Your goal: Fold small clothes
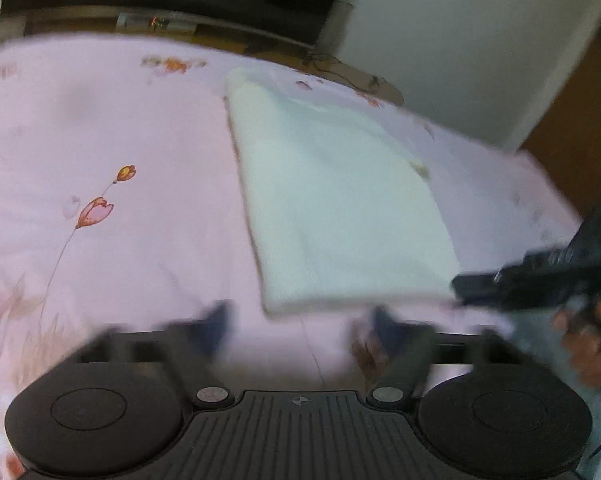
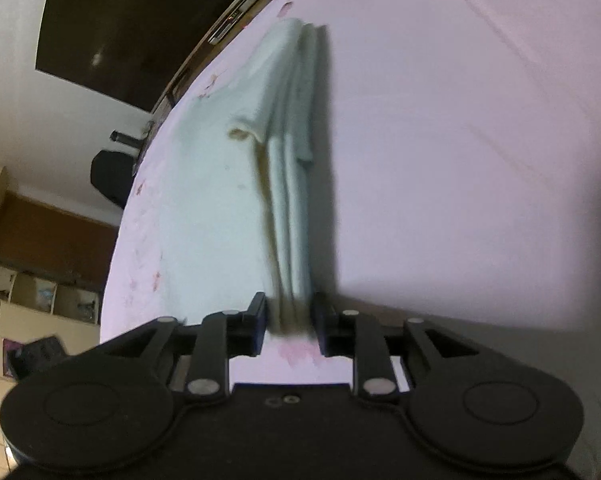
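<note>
A folded pale white-green garment (image 1: 336, 204) lies flat on a pink floral bedsheet (image 1: 112, 128). My left gripper (image 1: 300, 320) is open and empty, just short of the garment's near edge; its view is motion-blurred. My right gripper (image 1: 472, 288) shows at the garment's near right corner in the left wrist view. In the right wrist view my right gripper (image 2: 290, 320) has its jaws around the layered edge of the garment (image 2: 292, 200), which stands up between them; the fingers (image 2: 256, 320) look close on the cloth.
The bed's far edge meets a dark wooden headboard or shelf (image 1: 172, 20) and a white wall (image 1: 460, 40). A brown cabinet (image 2: 44, 236) and a black chair (image 2: 108, 176) stand beyond the bed. A hand (image 1: 584, 336) holds the right gripper.
</note>
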A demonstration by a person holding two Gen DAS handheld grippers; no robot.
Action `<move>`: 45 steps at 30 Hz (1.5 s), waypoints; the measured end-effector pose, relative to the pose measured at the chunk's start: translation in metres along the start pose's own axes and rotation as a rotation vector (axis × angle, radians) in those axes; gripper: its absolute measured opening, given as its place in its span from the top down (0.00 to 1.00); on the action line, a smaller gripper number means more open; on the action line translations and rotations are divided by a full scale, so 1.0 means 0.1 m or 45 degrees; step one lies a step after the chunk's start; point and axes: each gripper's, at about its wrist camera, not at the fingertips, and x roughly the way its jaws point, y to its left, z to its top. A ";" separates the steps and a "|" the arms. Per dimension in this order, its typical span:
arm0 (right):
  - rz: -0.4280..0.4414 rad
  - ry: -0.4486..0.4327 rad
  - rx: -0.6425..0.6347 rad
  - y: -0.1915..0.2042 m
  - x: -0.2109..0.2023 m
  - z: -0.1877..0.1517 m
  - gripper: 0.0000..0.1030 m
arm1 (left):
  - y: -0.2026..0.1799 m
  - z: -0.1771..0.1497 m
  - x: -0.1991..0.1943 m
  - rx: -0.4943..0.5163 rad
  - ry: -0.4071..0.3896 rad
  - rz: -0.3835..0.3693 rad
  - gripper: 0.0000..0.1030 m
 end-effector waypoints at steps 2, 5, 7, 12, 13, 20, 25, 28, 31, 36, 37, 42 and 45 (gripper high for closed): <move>-0.039 -0.010 -0.018 0.00 -0.10 -0.12 0.77 | -0.23 -0.08 0.01 0.147 0.035 0.166 0.00; -0.123 -0.048 -0.074 0.08 -0.28 -0.30 0.71 | -0.43 -0.11 -0.03 0.196 0.047 0.286 0.00; -0.202 -0.113 -0.134 0.21 -0.35 -0.40 0.36 | -0.37 -0.05 -0.18 0.061 0.015 0.243 0.00; -0.374 -0.261 -0.370 0.57 -0.53 -0.61 0.19 | -0.45 -0.06 -0.51 -0.030 -0.084 0.258 0.00; -0.394 -0.294 -0.412 0.68 -0.55 -0.64 0.19 | -0.49 -0.06 -0.57 -0.021 -0.100 0.279 0.00; -0.593 -0.440 -0.620 1.10 -0.74 -1.04 0.12 | -0.99 -0.26 -1.18 0.030 -0.239 0.305 0.00; -0.603 -0.544 -0.691 1.38 -1.14 -1.49 0.11 | -1.38 -0.48 -1.72 0.041 -0.323 0.258 0.00; -0.616 -0.615 -0.696 1.51 -1.38 -1.77 0.11 | -1.63 -0.64 -2.06 0.088 -0.380 0.264 0.00; -0.621 -0.667 -0.700 1.59 -1.65 -2.00 0.11 | -1.81 -0.80 -2.37 0.089 -0.421 0.259 0.00; -0.606 -0.724 -0.713 1.67 -1.99 -2.32 0.11 | -2.05 -1.04 -2.81 0.113 -0.466 0.265 0.00; -0.604 -0.732 -0.714 1.69 -2.05 -2.38 0.11 | -2.08 -1.07 -2.87 0.116 -0.477 0.267 0.00; -0.605 -0.775 -0.736 1.78 -2.27 -2.59 0.11 | -2.19 -1.14 -3.12 0.108 -0.527 0.260 0.00; -0.603 -0.812 -0.739 1.83 -2.34 -2.62 0.11 | -2.25 -1.15 -3.21 0.115 -0.550 0.263 0.00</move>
